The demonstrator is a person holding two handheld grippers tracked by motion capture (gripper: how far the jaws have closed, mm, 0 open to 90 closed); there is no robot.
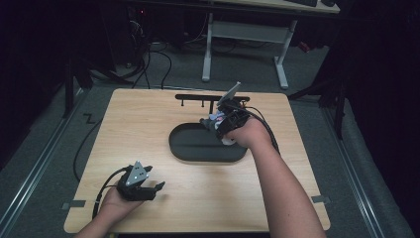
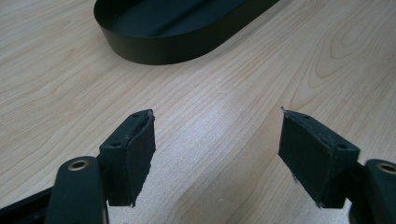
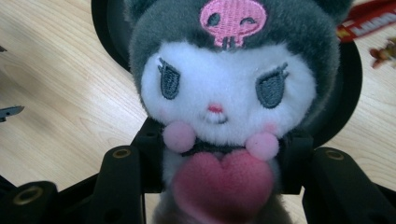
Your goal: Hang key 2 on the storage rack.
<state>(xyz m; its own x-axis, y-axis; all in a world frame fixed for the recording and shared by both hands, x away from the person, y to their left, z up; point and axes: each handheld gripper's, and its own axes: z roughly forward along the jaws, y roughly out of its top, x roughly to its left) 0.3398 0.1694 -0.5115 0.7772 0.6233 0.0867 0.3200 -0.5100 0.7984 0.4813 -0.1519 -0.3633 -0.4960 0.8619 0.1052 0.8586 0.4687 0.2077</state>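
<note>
Plush toy [image 3: 224, 88] is the job in hand: grey hood with a pink skull patch, white face, pink heart at the chest. First, though, the setting, biggest down.

Tabletop [image 1: 148, 124]: pale wood, mostly bare. A thin black rack [image 1: 200, 97] lies near its far edge.

Tray [image 1: 198, 144]: black, oval, shallow, at the middle of the tabletop. Its inside looks bare as far as I can see. In the left gripper view its near wall [image 2: 159, 49] lies ahead of my left tongs.

Right tongs [image 1: 218, 124]: over the tray's far right end, clamped on the plush toy around its body, just below the head. In the right gripper view the black pads press into the fur on either side of the heart, and the tray's rim [image 3: 345, 93] shows behind the toy's head. Toy is off the surface, carried, not resting.

Left tongs [image 1: 148, 191]: near the front left of the tabletop, well apart from the tray, jaws wide and holding nothing; bare wood between the pads [image 2: 135, 158].

Small bits: red wrapper [image 3: 369, 21] and a brown scrap [image 3: 385, 53] on the wood beyond the tray.

Progress, my reading: pickup done, toy brought above the tray. Left to do: lower it in, let go, pull the right tongs clear.
</note>
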